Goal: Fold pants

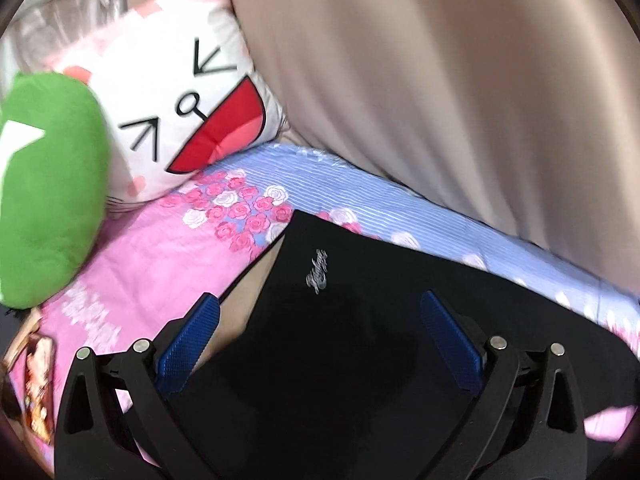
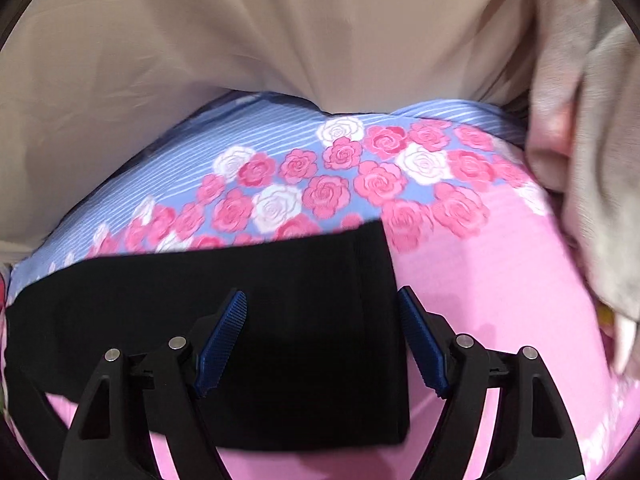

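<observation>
The black pants (image 1: pixel 340 352) lie flat on a bed sheet (image 1: pixel 168 248) printed in pink and blue with roses. A small silver logo (image 1: pixel 318 272) marks them near one corner. My left gripper (image 1: pixel 320 304) hovers over this end, open, its blue pads wide apart with only the flat cloth below them. In the right wrist view the other end of the pants (image 2: pixel 260 280) lies across the sheet (image 2: pixel 500 280), ending in a straight edge on the right. My right gripper (image 2: pixel 322 294) is open above that end, its right finger near the edge.
A white cartoon-face pillow (image 1: pixel 180 100) and a green plush (image 1: pixel 48 200) sit at the left end of the bed. A beige curtain (image 1: pixel 440 80) hangs behind the bed, also in the right view (image 2: pixel 240 40). A pale crumpled cloth (image 2: pixel 600 160) lies at the right.
</observation>
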Action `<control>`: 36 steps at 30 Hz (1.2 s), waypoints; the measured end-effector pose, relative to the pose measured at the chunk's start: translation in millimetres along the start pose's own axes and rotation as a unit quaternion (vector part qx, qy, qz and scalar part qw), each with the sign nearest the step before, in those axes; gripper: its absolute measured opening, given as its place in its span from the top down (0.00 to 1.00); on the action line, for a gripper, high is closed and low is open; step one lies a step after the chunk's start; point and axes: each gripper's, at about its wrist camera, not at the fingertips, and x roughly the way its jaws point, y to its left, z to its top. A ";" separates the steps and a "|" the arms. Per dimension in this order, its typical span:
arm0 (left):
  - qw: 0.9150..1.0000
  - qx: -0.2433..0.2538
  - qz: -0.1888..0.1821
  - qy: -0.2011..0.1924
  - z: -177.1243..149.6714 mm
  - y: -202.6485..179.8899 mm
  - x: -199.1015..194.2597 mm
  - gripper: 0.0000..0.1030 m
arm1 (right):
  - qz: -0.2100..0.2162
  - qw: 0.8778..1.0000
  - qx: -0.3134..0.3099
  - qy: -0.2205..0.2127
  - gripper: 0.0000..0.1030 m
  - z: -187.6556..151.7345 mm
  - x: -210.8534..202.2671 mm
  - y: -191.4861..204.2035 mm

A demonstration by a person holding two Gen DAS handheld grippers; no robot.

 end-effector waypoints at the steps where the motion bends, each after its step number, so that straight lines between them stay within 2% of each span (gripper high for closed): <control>1: 1.000 -0.009 0.004 0.011 8.5 4.1 15.8 0.04 | 0.000 1.000 -0.002 0.002 0.25 2.5 4.9 1.1; 4: 0.999 -0.003 0.016 0.045 29.5 12.0 68.6 0.04 | -0.005 1.000 -0.015 -0.007 0.26 8.2 12.7 6.1; 6: 0.997 -0.008 0.042 0.063 38.6 18.7 98.8 0.04 | -0.012 1.000 -0.024 -0.011 0.32 9.2 16.0 10.2; 9: 0.994 -0.018 0.034 0.099 47.1 20.7 141.3 0.04 | -0.025 0.999 -0.038 -0.019 0.49 7.2 18.3 13.9; 10: 0.994 -0.014 0.035 0.105 49.9 17.1 152.8 0.05 | -0.020 0.999 -0.035 -0.021 0.59 6.3 17.6 12.9; 13: 0.994 0.013 0.033 0.108 55.0 0.8 173.8 0.07 | -0.010 0.999 -0.029 -0.029 0.80 2.8 12.9 12.3; 15: 0.993 0.038 0.019 0.114 55.3 -12.6 184.4 0.34 | -0.007 0.999 -0.026 -0.038 0.91 -1.6 5.7 11.8; 17: 0.992 0.032 0.019 0.121 56.1 -15.4 186.0 0.63 | -0.012 0.998 -0.021 -0.052 0.93 -5.4 -3.5 10.5; 19: 0.993 0.018 0.005 0.119 57.1 -10.4 173.8 0.79 | -0.008 0.997 -0.014 -0.070 0.93 -8.4 -16.1 10.3; 22: 0.996 0.009 -0.026 0.085 57.6 1.9 133.4 0.79 | 0.004 0.994 -0.016 -0.106 0.93 -16.8 -48.1 9.7; 24: 0.997 0.006 -0.050 0.058 53.2 14.6 92.0 0.79 | 0.022 0.990 -0.025 -0.137 0.94 -26.4 -79.2 8.6; 26: 0.996 0.005 -0.077 0.036 40.0 32.5 41.6 0.79 | 0.037 0.985 -0.039 -0.161 0.94 -41.6 -110.2 7.9; 29: 0.995 0.013 -0.095 0.023 9.8 59.1 -17.8 0.79 | 0.041 0.980 -0.070 -0.181 0.94 -69.1 -144.2 10.4; 31: 0.995 0.014 -0.096 0.021 -11.3 75.7 -49.2 0.78 | 0.038 0.977 -0.089 -0.190 0.94 -99.3 -172.1 2.8; 33: 0.996 0.016 -0.086 0.034 -38.5 93.8 -67.4 0.78 | 0.027 0.978 -0.098 -0.183 0.94 -125.1 -179.9 -3.4; 35: 0.996 0.021 -0.067 0.056 -68.3 105.6 -71.9 0.78 | -0.004 0.982 -0.111 -0.151 0.93 -154.1 -173.0 -12.1; 36: 0.996 0.029 -0.046 0.073 -88.4 109.8 -68.6 0.77 | -0.018 0.983 -0.116 -0.138 0.93 -163.0 -165.7 -13.2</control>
